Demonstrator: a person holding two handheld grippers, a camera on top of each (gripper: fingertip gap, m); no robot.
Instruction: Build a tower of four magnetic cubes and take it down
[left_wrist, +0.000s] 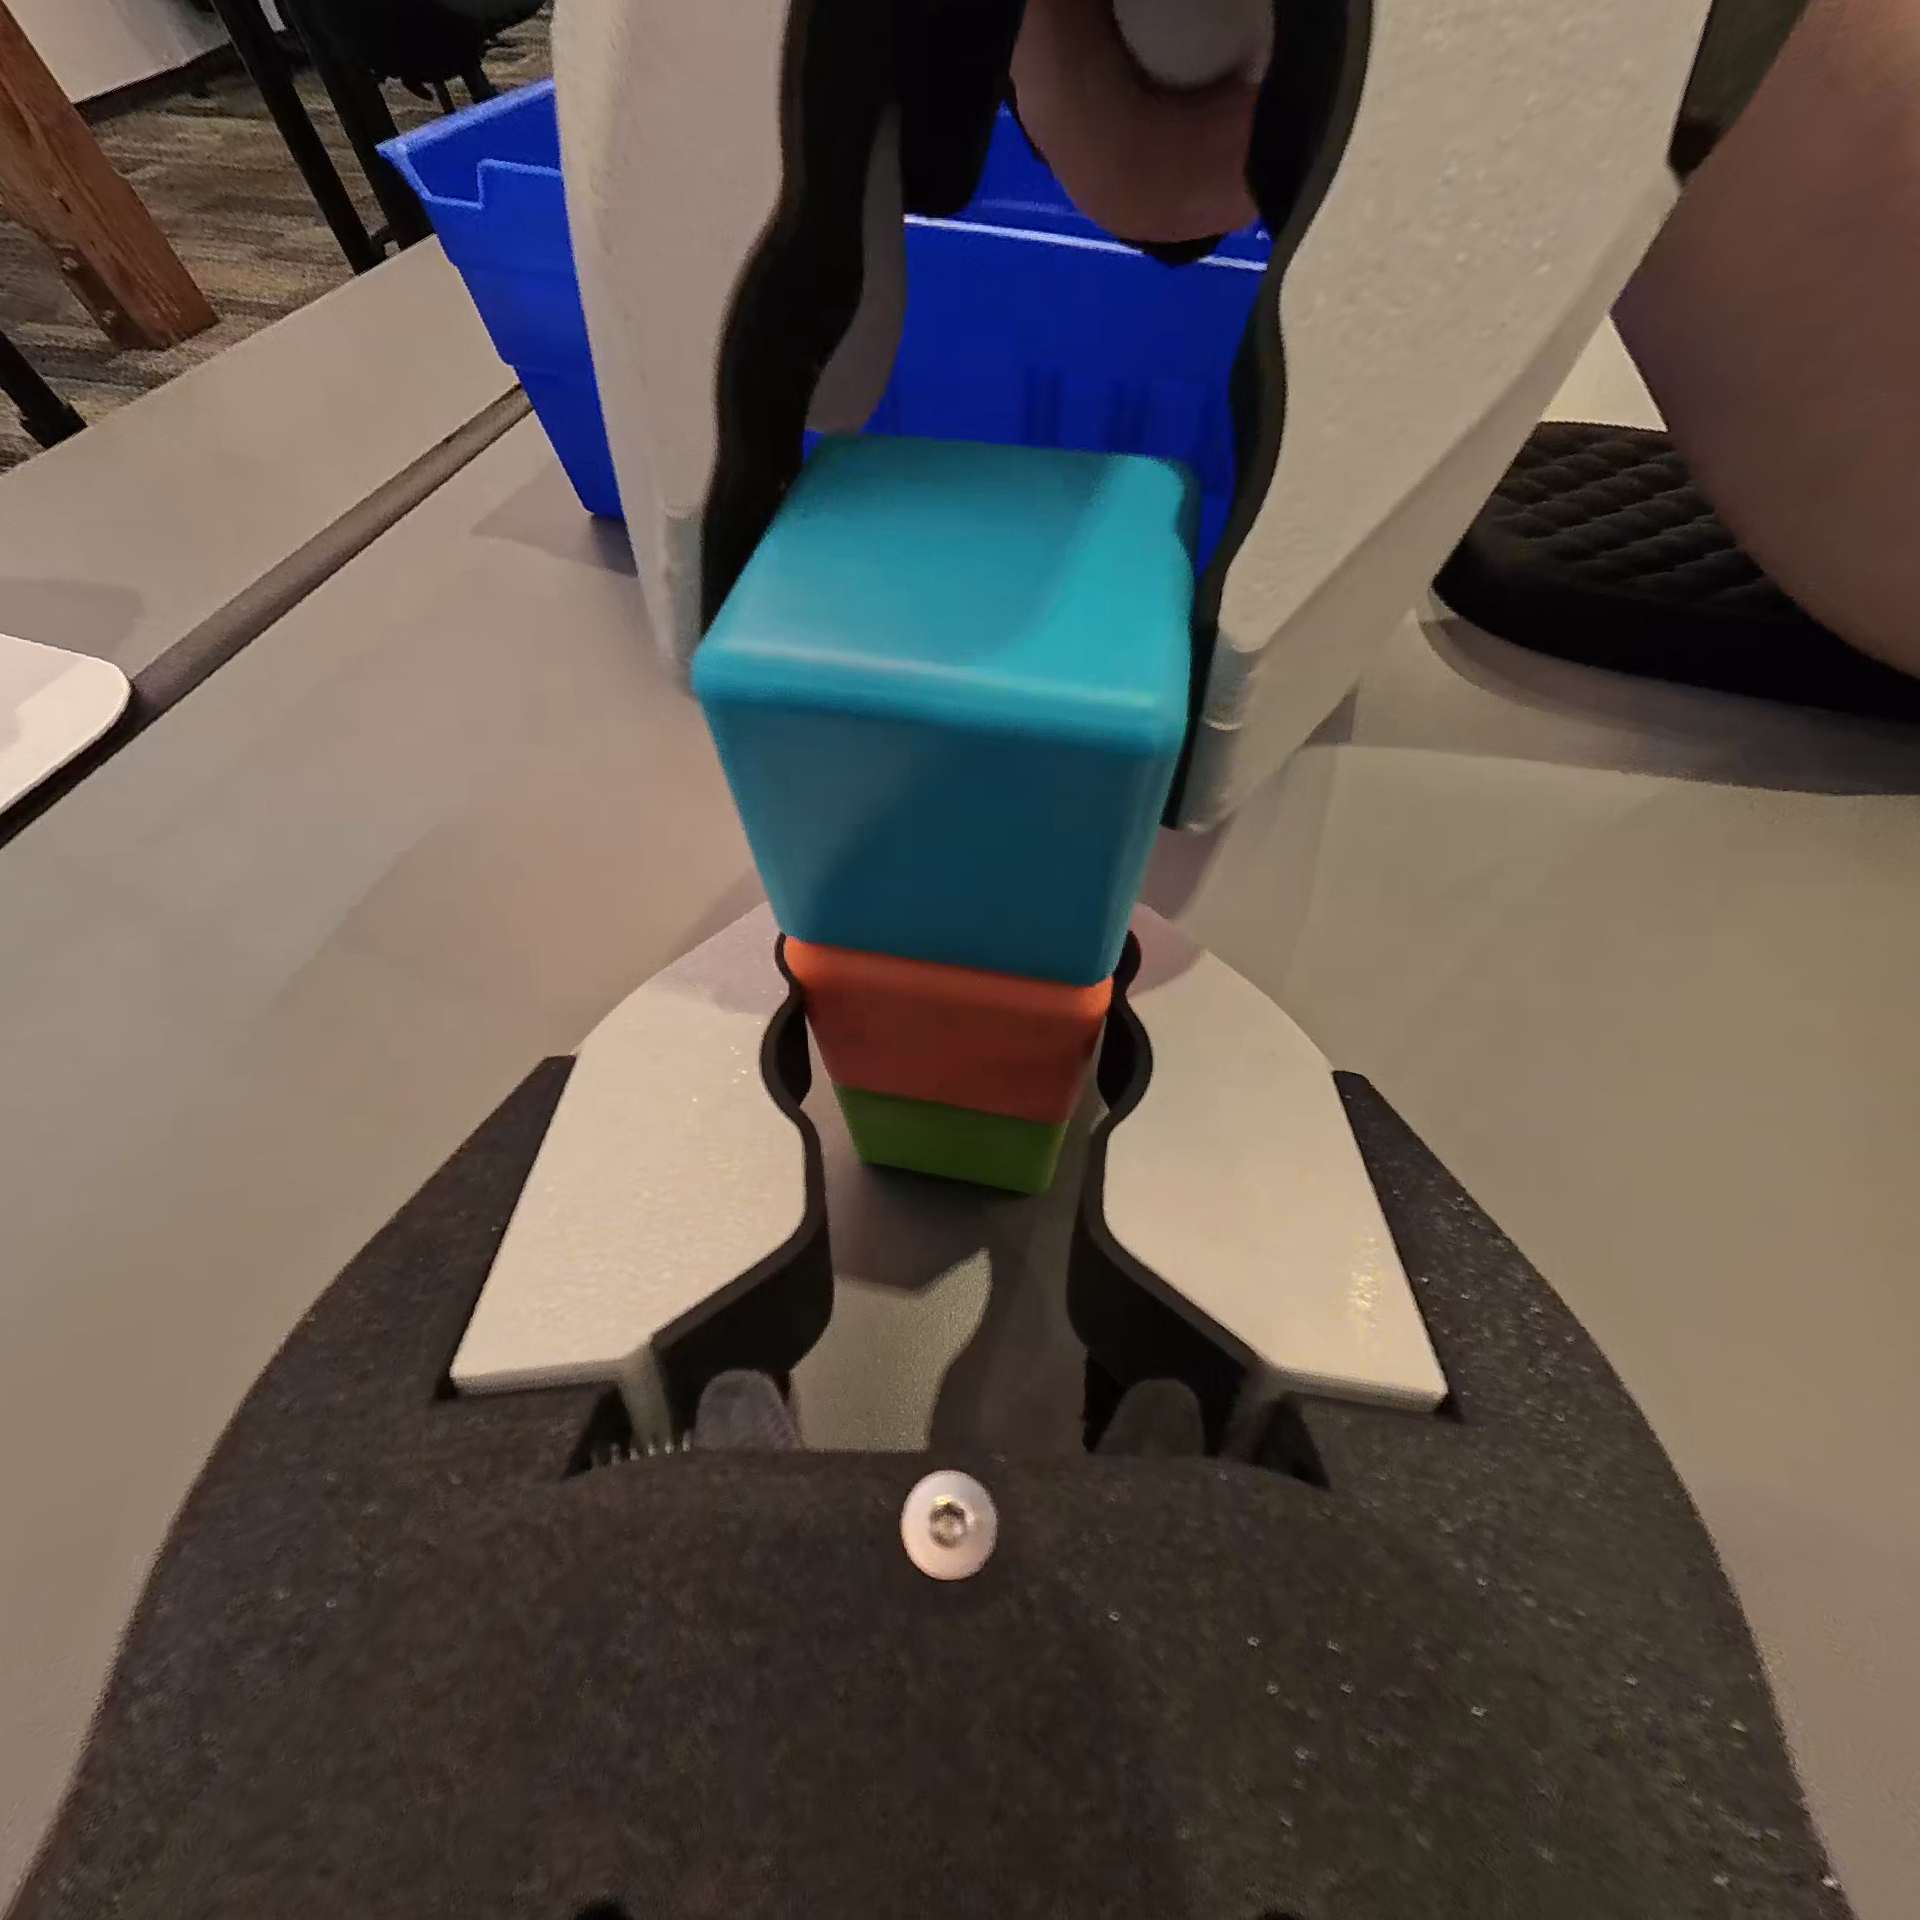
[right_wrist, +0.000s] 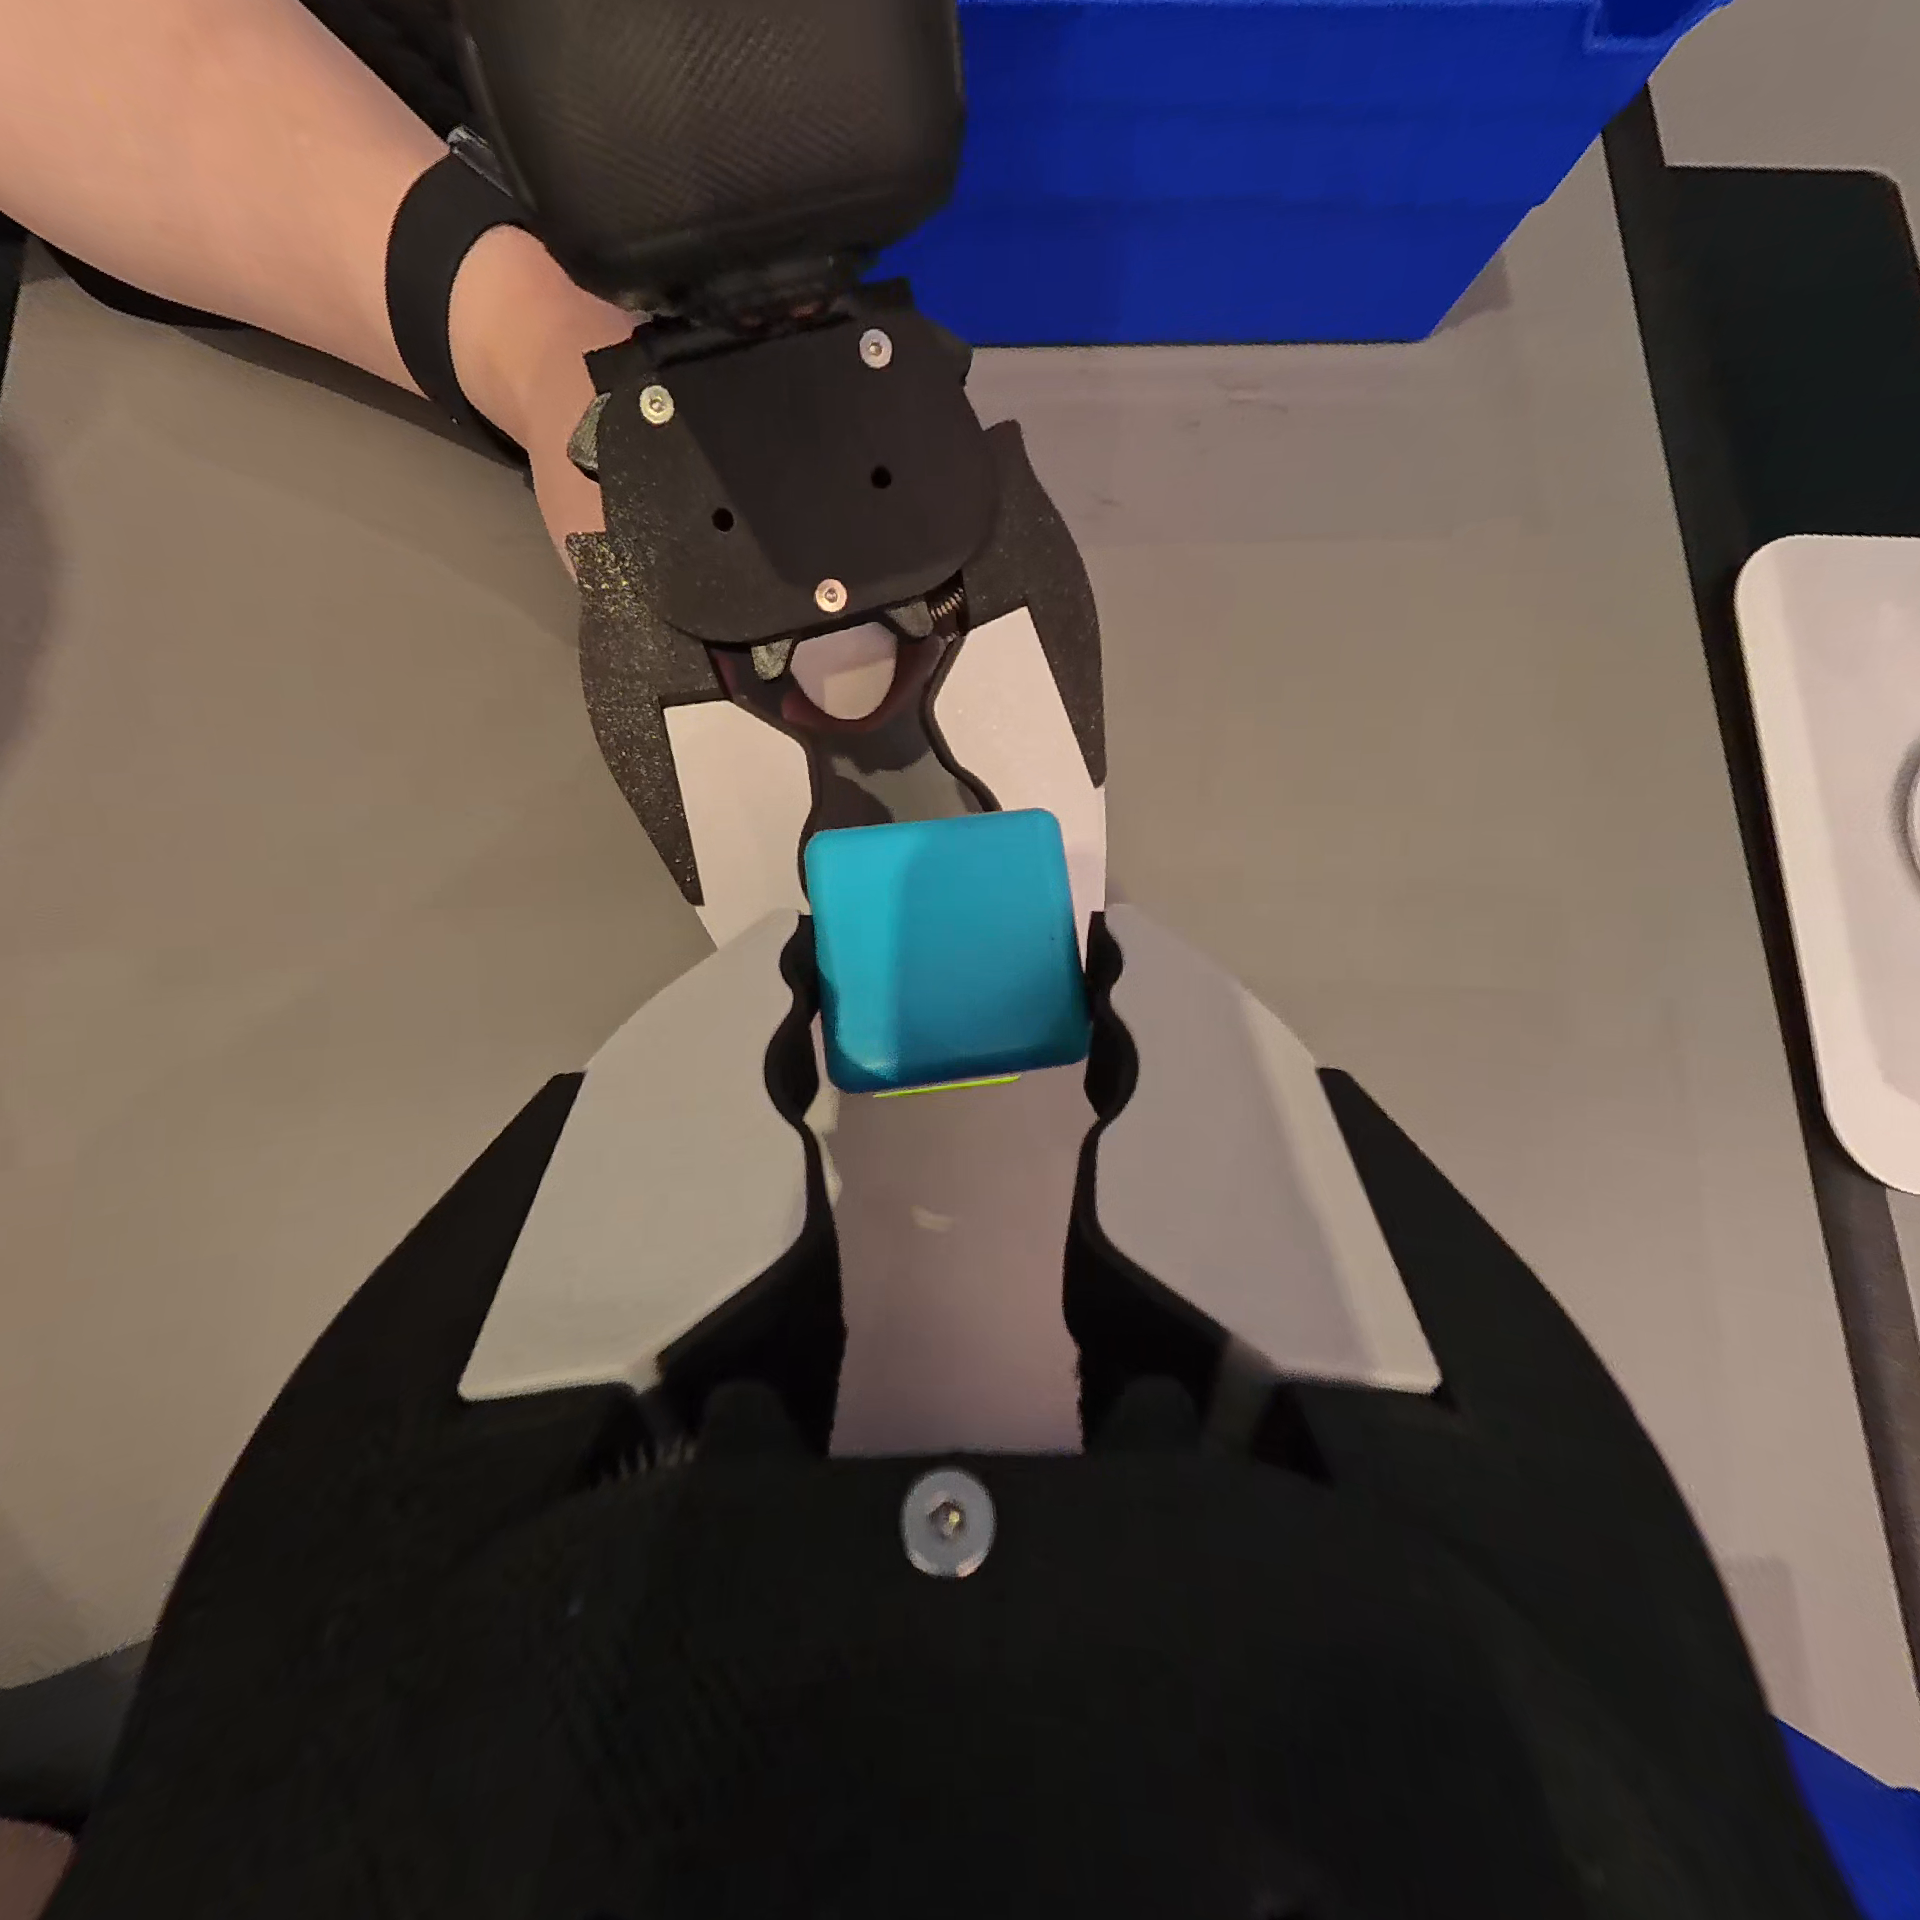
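Left wrist view. A stack of three cubes stands on the grey table (left_wrist: 312, 831): a green cube (left_wrist: 951, 1148) at the bottom, an orange cube (left_wrist: 951, 1029) on it, and a teal cube (left_wrist: 945, 727) on top. The left gripper (left_wrist: 956, 1029) is closed onto the orange cube, its dark pads meeting that cube's two side faces. The right gripper (left_wrist: 966, 582) comes down from above and brackets the teal cube; its pads lie against or just beside the side faces (contact on the far side is hidden). A blue bin (left_wrist: 1039, 332) stands behind the stack.

Right wrist view. Seen almost straight down, the teal cube (right_wrist: 945, 951) covers the stack; only a thin sliver of the green cube (right_wrist: 945, 1088) shows under its near edge. The right gripper (right_wrist: 945, 997) is closed to about the cube's width, with both pads against its sides, so it appears to be gripping. The left gripper (right_wrist: 904, 831) reaches in from the far side, at a lower level. The blue bin (right_wrist: 1247, 177) stands at the far edge of the table (right_wrist: 312, 831), and a white tray (right_wrist: 1829, 831) lies off to the right.

Handling. The cubes look rigid, light and smooth-faced with rounded edges. Hold them on opposite flat faces at mid-height, not on corners. Magnetic pull will probably snap a cube into place or resist separation, so bracing the cube below seems prudent. A fourth cube is not in view.

Markings. No brand, label or legible writing appears on the cubes, grippers or bin.
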